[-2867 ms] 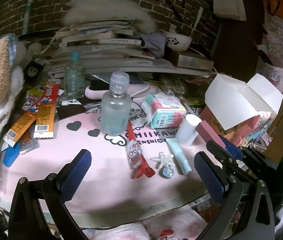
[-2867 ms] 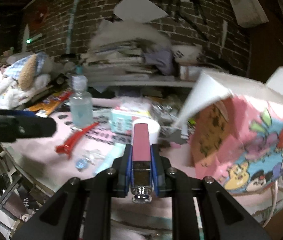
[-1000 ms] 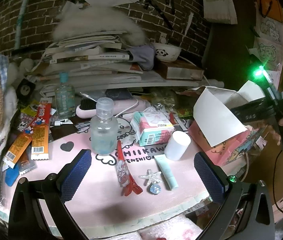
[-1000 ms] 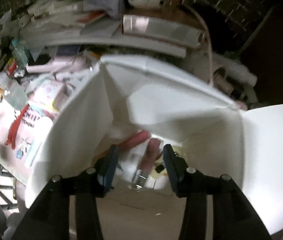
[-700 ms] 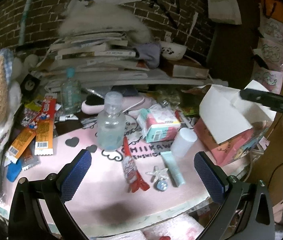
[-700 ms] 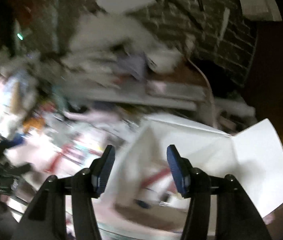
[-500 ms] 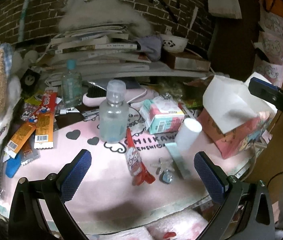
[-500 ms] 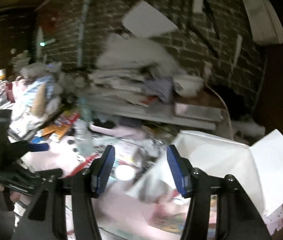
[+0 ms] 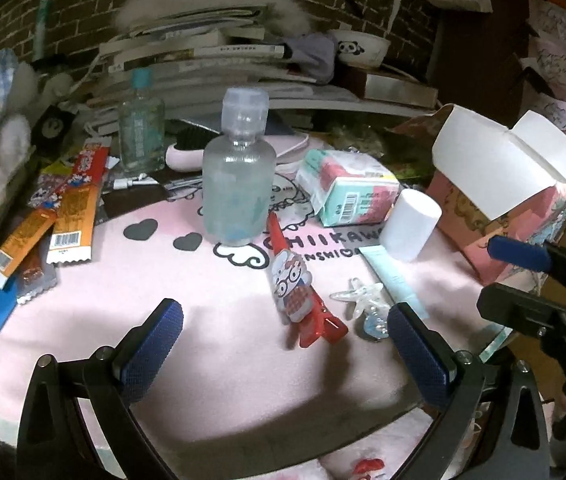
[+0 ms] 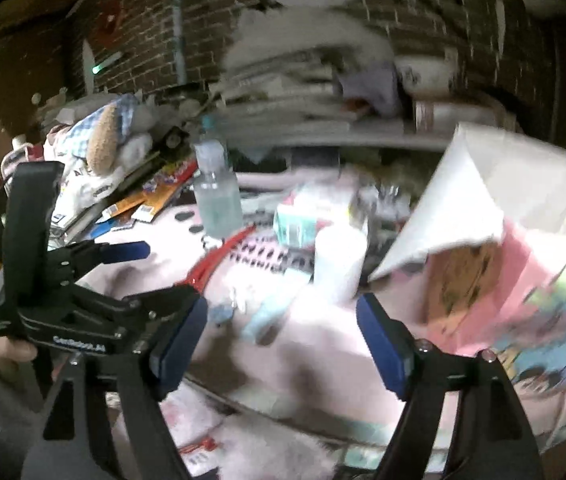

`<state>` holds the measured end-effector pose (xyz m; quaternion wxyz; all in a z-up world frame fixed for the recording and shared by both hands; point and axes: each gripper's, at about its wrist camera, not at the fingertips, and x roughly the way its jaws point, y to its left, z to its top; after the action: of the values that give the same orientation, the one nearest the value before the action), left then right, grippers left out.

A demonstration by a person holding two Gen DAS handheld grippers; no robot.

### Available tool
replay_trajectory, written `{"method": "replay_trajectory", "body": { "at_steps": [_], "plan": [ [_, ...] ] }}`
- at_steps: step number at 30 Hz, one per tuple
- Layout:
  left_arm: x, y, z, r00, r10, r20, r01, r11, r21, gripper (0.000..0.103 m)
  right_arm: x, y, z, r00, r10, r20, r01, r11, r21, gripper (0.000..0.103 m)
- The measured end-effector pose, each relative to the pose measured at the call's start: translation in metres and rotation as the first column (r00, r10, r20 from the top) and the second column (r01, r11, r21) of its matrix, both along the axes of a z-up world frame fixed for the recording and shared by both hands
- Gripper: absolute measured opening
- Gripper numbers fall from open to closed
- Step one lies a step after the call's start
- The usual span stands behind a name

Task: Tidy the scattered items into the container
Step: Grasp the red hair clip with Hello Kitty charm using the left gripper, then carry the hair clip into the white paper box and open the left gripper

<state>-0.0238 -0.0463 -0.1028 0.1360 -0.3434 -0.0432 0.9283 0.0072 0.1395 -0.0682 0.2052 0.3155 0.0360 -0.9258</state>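
Left wrist view: the white-flapped pink cartoon box [image 9: 511, 184] stands at the right edge of the pink printed surface [image 9: 223, 352], before a brick wall [image 9: 83, 8]. Left gripper [image 9: 283, 344] fingers spread, empty; right gripper [image 10: 281, 344] fingers opening, nothing between.

So we've got a pink surface [image 9: 83, 320] with black hearts and lettering, a red hair clip [image 9: 295, 292], a mint tube [image 9: 393, 280], a white cylinder [image 9: 411, 224], and a pink cartoon-print box [image 9: 523, 216] with white flaps. Gripper pads [image 9: 151, 356] are blue.
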Motion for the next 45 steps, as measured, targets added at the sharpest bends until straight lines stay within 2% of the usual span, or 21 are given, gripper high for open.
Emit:
{"method": "replay_trajectory", "body": {
  "at_steps": [6,9,10,14,16,20,22,25,36,45],
  "plan": [
    [-0.009,0.005,-0.007,1.0,0.016,-0.011,-0.016,1.0,-0.013,0.093,-0.004,0.006,-0.01,0.999,-0.019,0.025,0.019,1.0,-0.003,0.075],
    [-0.012,0.01,-0.007,0.999,0.033,-0.025,-0.034,0.998,-0.061,0.078,-0.006,0.007,-0.015,0.999,-0.025,0.044,0.026,1.0,-0.011,0.075],
    [-0.013,0.012,-0.008,0.999,0.038,-0.031,-0.04,0.996,-0.082,0.067,-0.007,0.008,-0.016,0.998,-0.026,0.051,0.027,0.999,-0.016,0.075],
    [-0.013,0.014,-0.006,1.0,0.005,-0.03,-0.007,0.997,-0.073,0.039,-0.008,0.009,-0.017,0.998,-0.024,0.06,0.026,0.999,-0.026,0.075],
    [-0.013,0.017,-0.006,1.0,-0.009,-0.027,0.007,0.997,-0.072,0.035,-0.009,0.01,-0.017,0.998,-0.026,0.059,0.028,0.999,-0.026,0.076],
    [-0.011,0.024,-0.007,0.999,0.01,-0.037,-0.015,0.989,-0.146,0.026,-0.01,0.011,-0.019,0.997,-0.029,0.067,0.031,0.999,-0.035,0.076],
    [-0.011,0.024,-0.007,0.999,0.009,-0.034,-0.014,0.99,-0.143,0.023,-0.011,0.01,-0.02,0.997,-0.036,0.071,0.038,0.999,-0.032,0.076],
    [-0.012,0.025,-0.007,1.0,0.006,-0.029,-0.01,0.99,-0.144,0.011,-0.012,0.01,-0.022,0.997,-0.041,0.072,0.044,0.998,-0.038,0.076],
    [-0.01,0.022,-0.004,0.999,0.013,-0.037,-0.018,0.991,-0.135,0.011,-0.014,0.009,-0.024,0.996,-0.042,0.075,0.045,0.998,-0.041,0.076],
    [-0.001,0.017,0.029,0.995,-0.001,-0.097,-0.01,0.994,-0.105,0.011,-0.017,0.007,-0.027,0.994,-0.068,0.08,0.069,0.997,-0.018,0.076]
  ]
}}
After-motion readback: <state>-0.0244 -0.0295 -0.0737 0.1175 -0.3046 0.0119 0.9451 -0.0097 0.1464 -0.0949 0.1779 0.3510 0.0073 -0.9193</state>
